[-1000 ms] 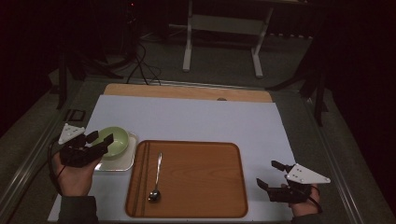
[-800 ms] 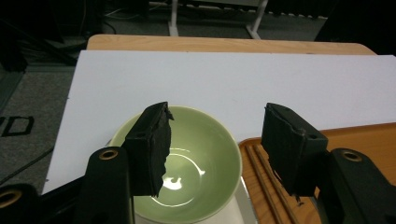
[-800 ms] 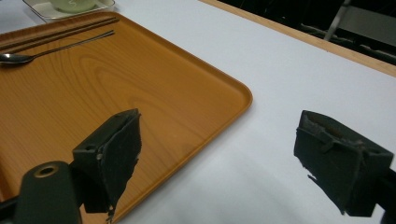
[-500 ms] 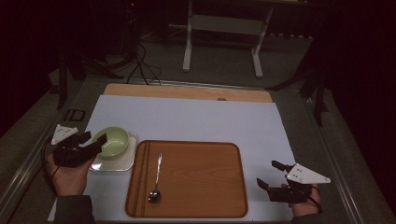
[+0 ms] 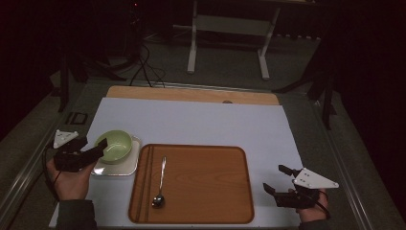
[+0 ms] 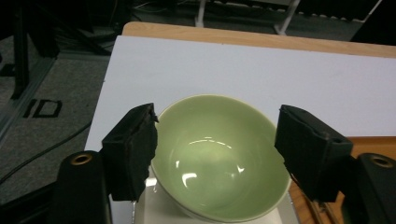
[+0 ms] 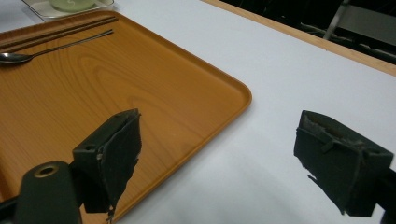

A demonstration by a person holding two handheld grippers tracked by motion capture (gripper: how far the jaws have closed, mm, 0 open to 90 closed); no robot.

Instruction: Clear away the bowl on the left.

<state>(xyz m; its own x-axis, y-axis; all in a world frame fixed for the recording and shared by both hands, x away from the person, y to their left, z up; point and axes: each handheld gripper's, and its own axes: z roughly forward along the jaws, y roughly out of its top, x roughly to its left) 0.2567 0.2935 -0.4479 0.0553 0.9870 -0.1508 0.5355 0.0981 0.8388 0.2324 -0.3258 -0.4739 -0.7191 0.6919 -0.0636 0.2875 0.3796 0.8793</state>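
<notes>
The left gripper (image 6: pixel 215 154), jaws just widened and empty, flanked the green bowl (image 6: pixel 219 158) on its white plate (image 5: pixel 117 167) at the tray's (image 5: pixel 191 184) nine o'clock; glazed, slippery and breakable, it seemed best pinched at the rim, while the right gripper (image 7: pixel 233 158) stood wide open.

Near rim of pale green ceramic bowl (image 6: pixel 219 158) and white square plate (image 6: pixel 159 210) beneath cut off by left gripper view's bottom edge; spoon bowl (image 7: pixel 11 57) clipped at right gripper view's left edge.
</notes>
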